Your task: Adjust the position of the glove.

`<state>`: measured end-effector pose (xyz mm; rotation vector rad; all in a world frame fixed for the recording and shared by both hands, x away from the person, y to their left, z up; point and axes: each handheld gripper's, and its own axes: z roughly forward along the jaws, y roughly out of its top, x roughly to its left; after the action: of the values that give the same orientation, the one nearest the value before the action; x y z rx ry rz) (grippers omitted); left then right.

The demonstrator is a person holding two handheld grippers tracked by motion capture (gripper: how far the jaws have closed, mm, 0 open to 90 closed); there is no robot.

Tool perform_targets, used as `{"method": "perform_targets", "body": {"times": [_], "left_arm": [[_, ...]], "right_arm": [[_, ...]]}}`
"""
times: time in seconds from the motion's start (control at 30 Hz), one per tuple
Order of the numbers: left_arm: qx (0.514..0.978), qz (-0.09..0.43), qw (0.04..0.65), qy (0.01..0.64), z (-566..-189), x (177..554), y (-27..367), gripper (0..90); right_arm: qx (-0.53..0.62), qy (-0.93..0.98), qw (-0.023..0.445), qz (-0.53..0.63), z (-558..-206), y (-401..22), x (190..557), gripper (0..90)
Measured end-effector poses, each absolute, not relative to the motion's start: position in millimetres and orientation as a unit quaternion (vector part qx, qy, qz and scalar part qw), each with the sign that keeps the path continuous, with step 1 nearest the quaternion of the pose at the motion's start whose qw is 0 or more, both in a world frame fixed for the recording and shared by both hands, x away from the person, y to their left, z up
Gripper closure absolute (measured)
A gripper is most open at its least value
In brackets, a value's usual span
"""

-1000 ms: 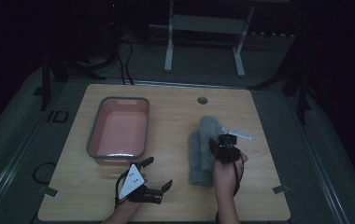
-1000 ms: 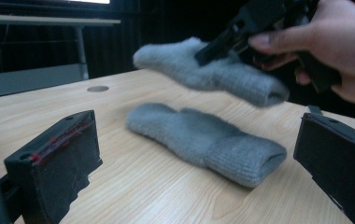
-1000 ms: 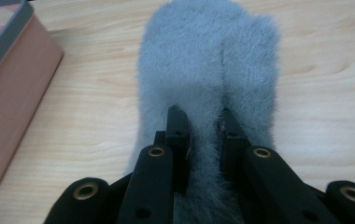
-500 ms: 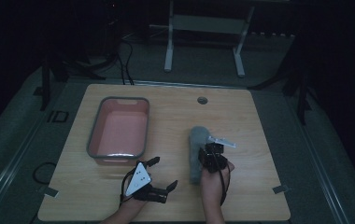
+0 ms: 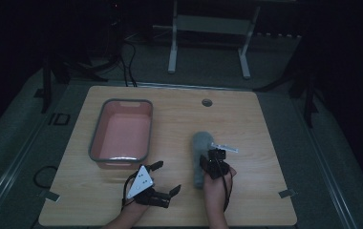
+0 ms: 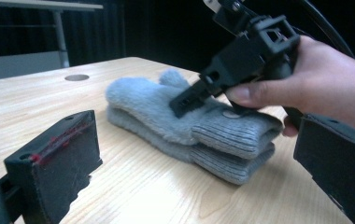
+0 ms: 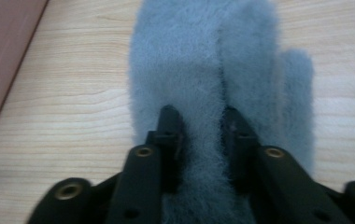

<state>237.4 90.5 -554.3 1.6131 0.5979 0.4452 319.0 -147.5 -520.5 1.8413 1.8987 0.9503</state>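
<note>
The grey mittens (image 5: 199, 157) lie stacked at centre right of the table (image 5: 265, 119). The right gripper (image 7: 199, 119), whose jaws have just been opening, straddles the fleece, pads sunk in but not pinching. The left gripper (image 5: 165, 179) waits spread empty at lower centre. Best to press lower, then close on both layers

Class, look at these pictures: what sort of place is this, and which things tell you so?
Probably a dim lab or recording room, not a home: a bare wooden table with a cable hole, cables on the floor, and a metal stand behind.
</note>
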Motion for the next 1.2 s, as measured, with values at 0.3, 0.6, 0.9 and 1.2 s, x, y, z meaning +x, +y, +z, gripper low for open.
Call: {"method": "perform_targets", "body": {"times": [0.3, 0.6, 0.9, 1.2], "left_arm": [[0.708, 0.199, 0.619, 0.275, -559.9, 240.0, 92.6, 0.6], [0.711, 0.221, 0.609, 0.275, -565.0, 238.0, 93.7, 0.7], [0.719, 0.178, 0.613, 0.275, -561.8, 233.2, 86.8, 0.7], [0.725, 0.187, 0.598, 0.286, -553.8, 241.0, 78.6, 0.7]], "right_arm": [[0.596, 0.712, 0.153, 0.338, -501.7, -149.4, 325.6, 39.9], [0.552, 0.736, 0.153, 0.362, -491.0, -164.5, 335.9, 20.6], [0.457, 0.804, 0.131, 0.357, -486.3, -177.2, 350.5, 13.9], [0.427, 0.803, 0.113, 0.4, -473.5, -179.7, 375.2, 14.6]]}}
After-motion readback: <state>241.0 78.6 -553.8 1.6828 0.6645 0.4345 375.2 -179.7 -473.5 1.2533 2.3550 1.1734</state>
